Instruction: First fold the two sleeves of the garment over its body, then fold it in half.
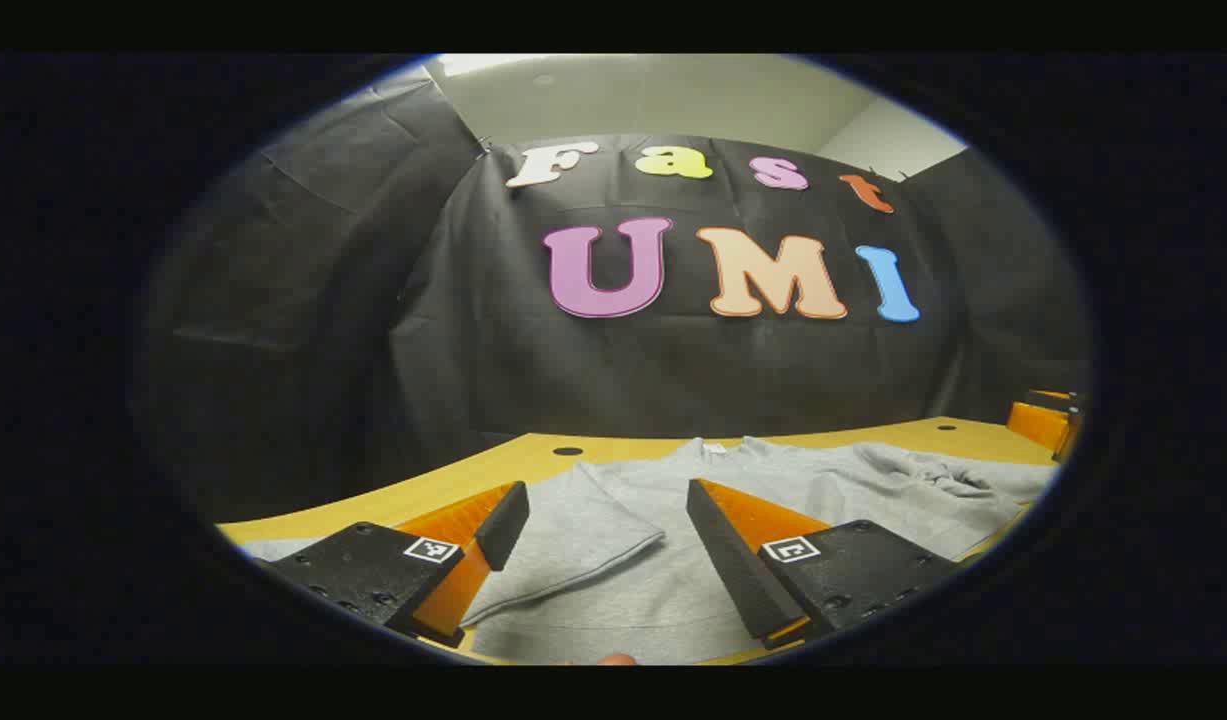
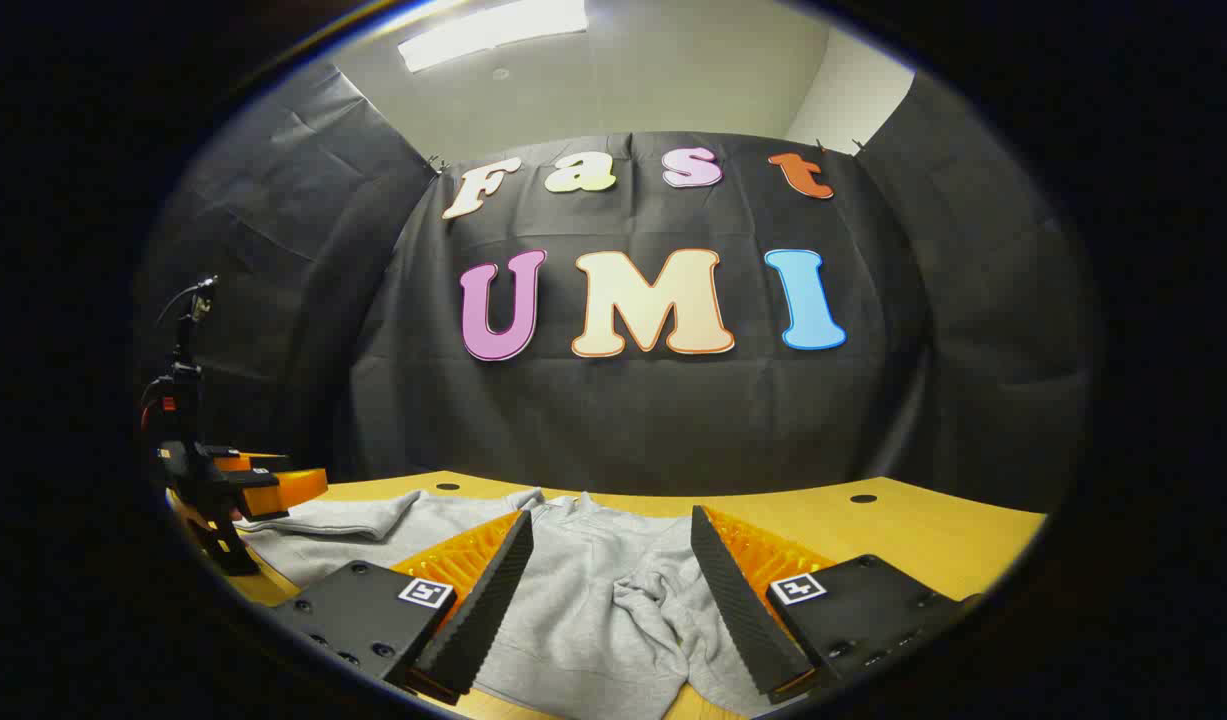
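A grey long-sleeved garment (image 1: 733,500) lies flat on the wooden table (image 1: 533,460). In the left gripper view one sleeve (image 1: 573,540) is folded over the body, its edge running between my fingers. My left gripper (image 1: 603,520) is open just above the cloth. The other sleeve (image 1: 923,470) lies bunched on the right side. In the right gripper view that crumpled sleeve (image 2: 643,600) lies on the garment (image 2: 593,560) between the fingers of my open right gripper (image 2: 608,545). The left gripper (image 2: 243,490) also shows at the far left, over the cloth's edge.
The table (image 2: 923,530) has bare wood to the right of the garment and small dark holes (image 2: 863,498) near its back edge. Black cloth walls close off the back and sides. The right gripper (image 1: 1048,420) shows at the right edge of the left gripper view.
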The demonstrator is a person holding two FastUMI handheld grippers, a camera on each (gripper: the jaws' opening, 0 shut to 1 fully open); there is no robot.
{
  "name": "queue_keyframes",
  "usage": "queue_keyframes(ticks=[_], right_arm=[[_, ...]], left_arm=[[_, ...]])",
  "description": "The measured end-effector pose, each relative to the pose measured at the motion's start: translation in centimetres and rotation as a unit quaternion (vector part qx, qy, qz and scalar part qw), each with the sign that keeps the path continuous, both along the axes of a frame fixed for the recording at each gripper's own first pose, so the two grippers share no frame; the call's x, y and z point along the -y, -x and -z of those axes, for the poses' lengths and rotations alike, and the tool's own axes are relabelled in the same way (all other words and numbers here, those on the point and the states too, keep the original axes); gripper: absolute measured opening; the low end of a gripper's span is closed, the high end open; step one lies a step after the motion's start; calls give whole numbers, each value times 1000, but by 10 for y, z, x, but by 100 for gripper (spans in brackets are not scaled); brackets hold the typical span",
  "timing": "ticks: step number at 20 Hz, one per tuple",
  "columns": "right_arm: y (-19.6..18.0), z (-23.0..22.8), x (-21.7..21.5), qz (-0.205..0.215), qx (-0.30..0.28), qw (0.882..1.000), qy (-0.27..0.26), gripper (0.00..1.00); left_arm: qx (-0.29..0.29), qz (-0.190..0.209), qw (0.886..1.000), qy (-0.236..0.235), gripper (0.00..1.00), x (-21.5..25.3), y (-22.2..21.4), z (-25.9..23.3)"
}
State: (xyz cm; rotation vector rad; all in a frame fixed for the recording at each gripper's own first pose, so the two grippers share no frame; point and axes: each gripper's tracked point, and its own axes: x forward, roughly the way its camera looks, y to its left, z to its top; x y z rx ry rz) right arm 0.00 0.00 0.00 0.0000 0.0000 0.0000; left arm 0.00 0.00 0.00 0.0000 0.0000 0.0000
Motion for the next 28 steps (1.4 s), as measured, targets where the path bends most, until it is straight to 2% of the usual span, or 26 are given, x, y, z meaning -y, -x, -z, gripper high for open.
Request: queue_keyframes(ticks=[13,18,24,27,28], right_arm=[[4,-8,24,27,1,1000,2,99],[17,-27,66,51,-21,998,12,99],[59,-32,149,109,-98,989,-17,98],[84,-11,174,130,-160,979,-9,96],[94,1,180,134,-183,974,-9,98]], left_arm=[[-11,9,1000,-8,94,0,-2,6],[-11,9,1000,-8,94,1,-3,6],[-11,12,1000,-8,94,1,-3,5],[-11,13,1000,-8,94,1,-3,6],[-11,13,1000,-8,94,1,-3,6]])
